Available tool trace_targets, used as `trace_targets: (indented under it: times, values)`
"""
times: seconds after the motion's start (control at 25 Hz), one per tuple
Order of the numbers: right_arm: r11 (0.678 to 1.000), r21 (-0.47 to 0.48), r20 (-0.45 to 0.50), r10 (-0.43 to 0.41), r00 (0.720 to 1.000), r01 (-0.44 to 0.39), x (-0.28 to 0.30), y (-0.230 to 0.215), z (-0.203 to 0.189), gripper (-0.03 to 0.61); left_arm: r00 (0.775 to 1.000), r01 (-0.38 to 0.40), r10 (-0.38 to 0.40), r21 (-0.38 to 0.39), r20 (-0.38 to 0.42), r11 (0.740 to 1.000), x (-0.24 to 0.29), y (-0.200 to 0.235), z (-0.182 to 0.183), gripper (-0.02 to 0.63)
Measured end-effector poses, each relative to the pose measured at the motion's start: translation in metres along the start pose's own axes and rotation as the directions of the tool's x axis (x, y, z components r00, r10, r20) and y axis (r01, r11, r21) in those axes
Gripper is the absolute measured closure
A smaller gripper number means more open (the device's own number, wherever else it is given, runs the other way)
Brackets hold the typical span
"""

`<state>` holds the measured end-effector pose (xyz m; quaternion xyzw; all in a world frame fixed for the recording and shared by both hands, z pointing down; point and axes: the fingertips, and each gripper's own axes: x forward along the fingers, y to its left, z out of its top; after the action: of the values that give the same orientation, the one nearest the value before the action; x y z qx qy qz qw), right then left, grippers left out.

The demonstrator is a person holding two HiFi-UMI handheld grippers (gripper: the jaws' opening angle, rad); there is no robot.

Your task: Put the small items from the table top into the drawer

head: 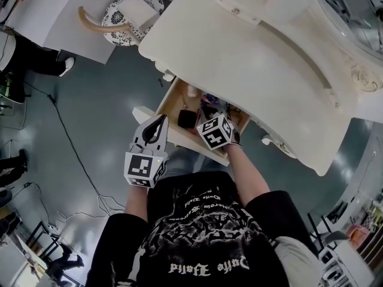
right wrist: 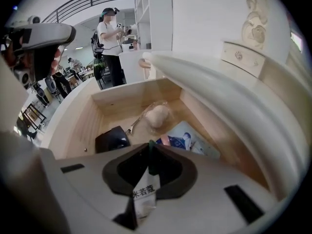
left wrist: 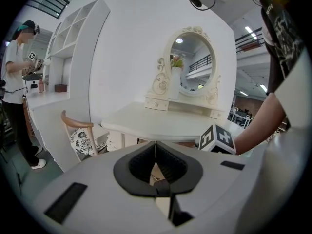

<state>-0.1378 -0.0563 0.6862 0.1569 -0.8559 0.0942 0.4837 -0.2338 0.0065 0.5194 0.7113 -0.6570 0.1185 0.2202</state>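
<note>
Pinched between my right tongs (right wrist: 149, 149) is a white packet (right wrist: 145, 191) with dark print. The pads press on its upper end, and its long axis runs back along the tongs toward me. These tongs point steeply down into the open drawer (right wrist: 85, 126), so the drop spot lies straight ahead of the tips and below them. That spot is bare wood between the black pouch (right wrist: 112, 139) on the left and the blue-printed sachet (right wrist: 187, 139) on the right. A round, pale item in clear wrap (right wrist: 157, 115) lies farther back. I judge that letting go here would land the packet lengthwise in that gap. My left tongs (left wrist: 156, 150) are pressed together with nothing in them. They hang outside the drawer front, off to its left and below the table (head: 251, 64), so the right hand is the nearer one.
</note>
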Motion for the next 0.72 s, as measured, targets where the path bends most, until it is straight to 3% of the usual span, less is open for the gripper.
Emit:
trace_targets:
  times: [0.16,0.36,0.72]
  values:
    - [0.999,0.028,-0.015,0.047,0.999,-0.046,0.003,0.005,-0.001,0.533,1.0,-0.003,0.003,-0.006,-0.002,1.0,0.001,0.002,-0.002,0.597]
    - [0.991,0.081,-0.049,0.114,0.992,-0.11,0.006,0.013,-0.008,0.463,1.0,0.007,-0.007,-0.004,-0.004,1.0,0.004,-0.001,-0.001,0.597]
    - [0.976,0.145,-0.002,0.163,0.987,-0.161,0.002,0.014,0.002,0.425,1.0,0.021,-0.021,-0.004,-0.005,1.0,0.009,-0.003,-0.001,0.597]
